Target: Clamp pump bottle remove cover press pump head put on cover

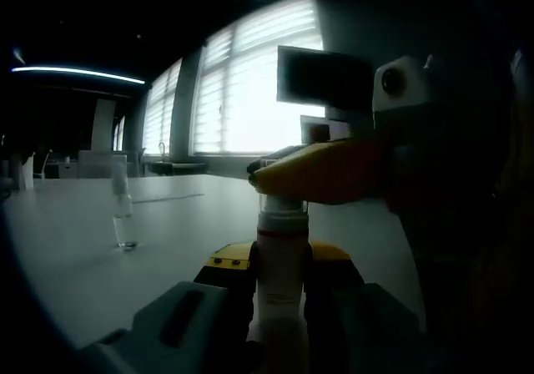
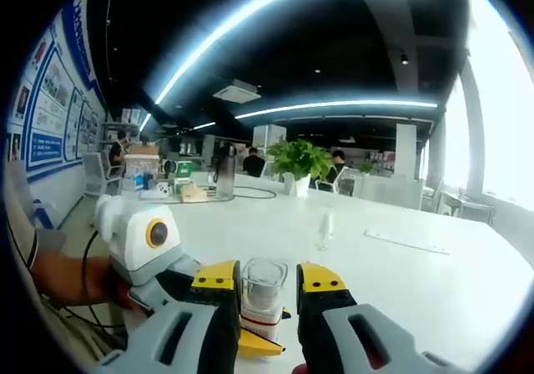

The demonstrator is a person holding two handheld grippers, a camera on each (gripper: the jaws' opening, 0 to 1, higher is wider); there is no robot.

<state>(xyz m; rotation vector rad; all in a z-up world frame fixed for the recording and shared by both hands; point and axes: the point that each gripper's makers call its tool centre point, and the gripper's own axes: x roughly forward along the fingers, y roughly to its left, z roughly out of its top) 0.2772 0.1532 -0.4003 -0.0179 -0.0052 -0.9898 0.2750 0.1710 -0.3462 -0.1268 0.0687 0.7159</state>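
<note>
On the white table [image 1: 75, 249], pump bottle [image 1: 282, 282] upright, clamped between left gripper [image 1: 279, 278] jaws; right gripper [image 2: 269, 295] jaws closed around clear cover [image 2: 264, 284]; cover removal in hand; next, a straight lift off the pump head.

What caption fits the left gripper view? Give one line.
Left gripper clamps the pump bottle upright on a white table while the right gripper reaches its clear cover.

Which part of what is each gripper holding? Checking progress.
Left gripper clamps the pump bottle by its body; right gripper grips its clear cover.
</note>
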